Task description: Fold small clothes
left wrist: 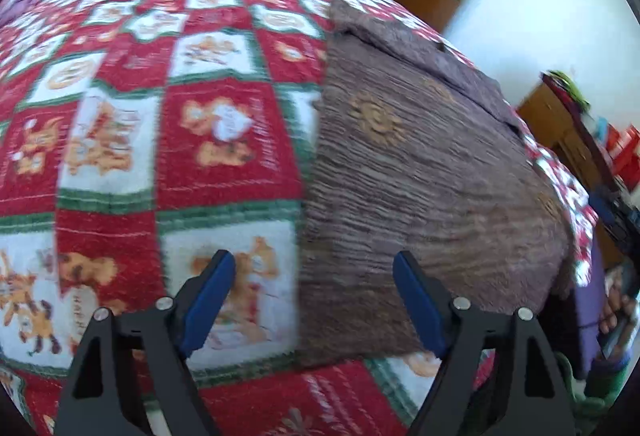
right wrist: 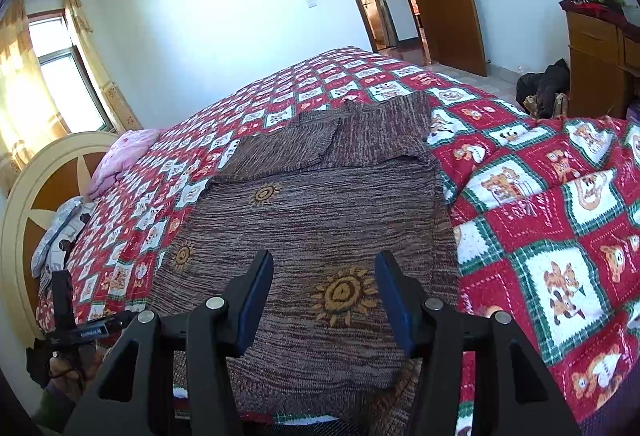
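Lying flat on the bed (right wrist: 540, 196), the sweater (right wrist: 320, 220) is spread over the checked quilt (left wrist: 168, 140), with its sleeves seemingly folded in across the far part. Both tongs are held wide and empty: the left tongs (left wrist: 314, 300) hover over the sweater's left edge, where knit meets quilt, and the right tongs (right wrist: 324, 300) hover above the near hem, over a sun motif (right wrist: 344, 296).

Quilt could be pinched together with the knit if the left tongs are closed at that edge, and the bedcover would then be dragged up with the fold. A single layer might be caught at the hem, so the body would be folded unevenly. The folded sleeves could be pulled loose if the knit is lifted too sharply. The left view is blurred, so the exact edge position cannot be judged well.

No containers are seen; nothing is held in anything.
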Available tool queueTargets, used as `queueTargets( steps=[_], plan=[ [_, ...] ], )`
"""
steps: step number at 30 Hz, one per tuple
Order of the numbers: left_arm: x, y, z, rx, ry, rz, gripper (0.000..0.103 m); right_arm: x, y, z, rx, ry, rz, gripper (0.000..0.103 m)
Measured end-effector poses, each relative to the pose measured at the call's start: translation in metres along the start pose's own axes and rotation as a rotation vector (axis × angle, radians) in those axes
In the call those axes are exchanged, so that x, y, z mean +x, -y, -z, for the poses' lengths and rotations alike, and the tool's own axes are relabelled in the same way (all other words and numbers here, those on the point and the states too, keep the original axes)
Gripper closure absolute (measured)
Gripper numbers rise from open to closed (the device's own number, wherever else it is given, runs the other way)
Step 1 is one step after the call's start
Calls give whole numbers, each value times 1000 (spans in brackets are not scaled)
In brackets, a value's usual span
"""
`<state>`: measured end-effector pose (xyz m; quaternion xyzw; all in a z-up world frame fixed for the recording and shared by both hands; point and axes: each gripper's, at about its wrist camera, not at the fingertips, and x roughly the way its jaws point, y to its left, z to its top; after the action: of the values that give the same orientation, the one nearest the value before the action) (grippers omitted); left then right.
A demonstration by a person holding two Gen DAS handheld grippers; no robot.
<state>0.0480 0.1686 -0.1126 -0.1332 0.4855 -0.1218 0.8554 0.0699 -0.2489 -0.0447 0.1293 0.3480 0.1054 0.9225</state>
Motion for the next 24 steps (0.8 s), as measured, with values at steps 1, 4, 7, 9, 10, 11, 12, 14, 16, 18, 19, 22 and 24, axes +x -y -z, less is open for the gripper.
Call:
queueTargets(
  steps=[1,4,7,9,10,11,12,14,16,18,19,22,24],
  plan=[
    [2,1,1,2,-9,12,27,0,2,1,6,0,1,48],
    [11,13,5,60,-36,-48,36,2,9,4,35,-16,0,48],
    [14,24,7,116,-59,-65,51,5,14,7,55,-26,-4,48],
    [16,23,5,94,-75,-53,77,6,14,6,55,-25,-10,48],
    [17,21,5,80,-81,-50,86,7,12,6,51,-23,-10,48],
    [20,17,2,47,-94,-31,93,7,12,6,49,-22,-11,48],
    [19,16,4,28,-96,-20,93,8,11,5,47,-20,-14,48],
    [20,16,0,8,-103,-15,94,10,10,5,47,-21,-20,48],
    [18,24,-6,14,-90,-17,94,13,9,4,45,-27,-23,48],
    [14,32,-17,1,-65,33,95,16,8,3,42,-32,-22,48],
    [13,35,-22,-4,-56,48,95,17,9,3,42,-34,-21,48],
    [14,51,-47,27,-39,82,95,21,12,3,56,-35,-19,48],
    [20,62,-60,61,-40,92,95,24,16,2,73,-40,-15,48]
  ],
)
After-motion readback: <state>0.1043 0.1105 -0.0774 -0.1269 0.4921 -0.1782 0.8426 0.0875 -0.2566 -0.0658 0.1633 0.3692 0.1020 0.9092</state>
